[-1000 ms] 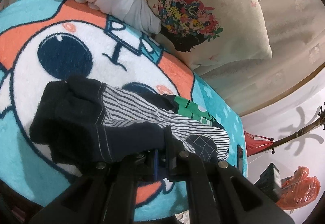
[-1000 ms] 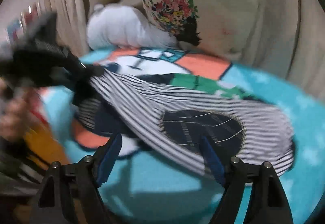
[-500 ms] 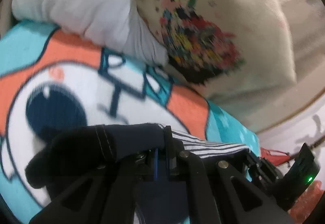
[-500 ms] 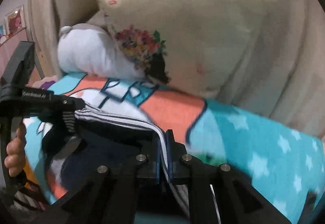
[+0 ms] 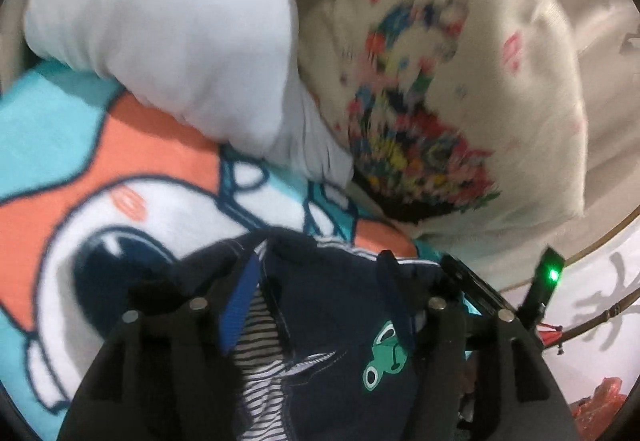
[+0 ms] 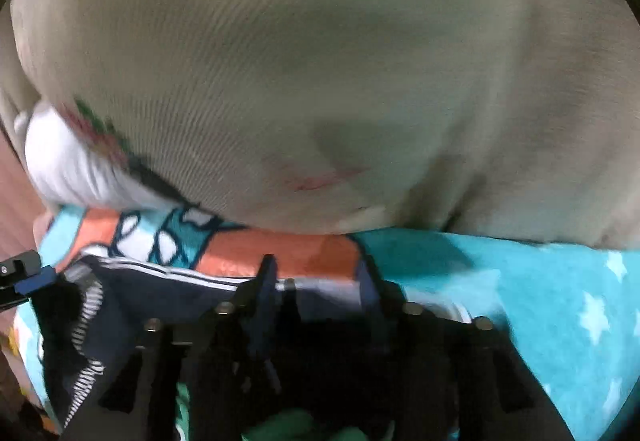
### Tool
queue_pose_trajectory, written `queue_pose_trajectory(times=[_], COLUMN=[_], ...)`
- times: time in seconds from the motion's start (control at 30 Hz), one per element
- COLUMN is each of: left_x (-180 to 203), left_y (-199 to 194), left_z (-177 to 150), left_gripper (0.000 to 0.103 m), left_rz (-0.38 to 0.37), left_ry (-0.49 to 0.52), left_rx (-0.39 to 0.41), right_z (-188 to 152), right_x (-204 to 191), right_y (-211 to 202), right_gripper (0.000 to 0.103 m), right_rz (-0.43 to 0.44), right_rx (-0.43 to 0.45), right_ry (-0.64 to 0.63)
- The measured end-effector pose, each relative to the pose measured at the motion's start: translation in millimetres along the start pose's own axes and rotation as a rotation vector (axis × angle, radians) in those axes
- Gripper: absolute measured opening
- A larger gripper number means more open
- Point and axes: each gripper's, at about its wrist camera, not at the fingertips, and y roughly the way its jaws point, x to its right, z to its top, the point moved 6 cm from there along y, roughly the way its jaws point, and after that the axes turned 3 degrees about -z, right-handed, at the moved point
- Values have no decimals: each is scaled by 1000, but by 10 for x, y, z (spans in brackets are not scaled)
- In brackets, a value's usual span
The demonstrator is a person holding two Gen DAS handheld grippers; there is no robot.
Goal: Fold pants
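Left wrist view: pants (image 5: 340, 353) lower centre on cartoon blanket (image 5: 132, 177), beneath left gripper (image 5: 320, 281), jaws opening, releasing fold. Right gripper (image 6: 320, 281) likewise opening over cloth, lower centre.

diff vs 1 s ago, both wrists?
Both grippers carried the near edge of the pants away toward the pillows, folding them over. Left gripper and right gripper, clamped on the cloth half a second ago, are now opening, pads spread off the fabric. Unchanged: cartoon blanket, white pillow, floral cushion.
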Motion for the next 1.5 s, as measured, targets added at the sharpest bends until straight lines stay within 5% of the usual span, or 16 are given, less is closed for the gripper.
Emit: queue_pose_trajectory(times=[0.23,0.47,0.63,0.77,0.8,0.83,0.9,0.93,0.97,1.1,1.17,1.2,1.27,1.3,1.33,1.5], left_x=[-3,-228,-256,-341,-378,-378,-371,-391,-416,-531,-521,-515,-502,-488,-472,-456], left_y=[-84,-225,-344,-322,-282,-251,-207,-199,-200,-201,-175,-160,-121,-106,-88,-39], left_z=[-213,-711,-1048,-1205,-1225,-1232,-1231,-1219,-1200,-1023,-993,-987,-974,-971,-957,-866], left_gripper=[62,62,62,62,61,58,34,14,7,5,5,5,5,5,5,5], left_rz=[66,56,38,82,108,123,215,278,306,309,316,319,332,338,347,378], left_ry=[57,81,140,172,171,182,234,256,260,207,211,216,221,227,237,249], left_rx=[-58,-110,-103,-101,-107,-112,-119,-121,-124,-159,-163,-162,-151,-147,-144,-140], right_z=[-306,-841,-1272,-1376,-1370,-1366,-1335,-1332,-1300,-1240,-1245,-1233,-1176,-1149,-1073,-789], right_x=[543,1198,1106,910,877,845,794,800,816,920,1025,1059,1136,1149,1151,1184], right_y=[-405,-554,-632,-658,-642,-632,-645,-688,-769,-1117,-1243,-1245,-1217,-1183,-1098,-497], right_gripper=[61,66,67,69,61,40,19,16,15,11,11,14,41,66,74,74], right_rz=[0,24,235,155,140,126,181,206,219,184,68,41,45,65,108,79], right_rx=[1,-59,-80,-34,-37,-46,-77,-74,-55,20,47,48,25,14,0,-80], right_ry=[90,260,413,330,310,293,307,322,332,335,293,283,297,311,330,330])
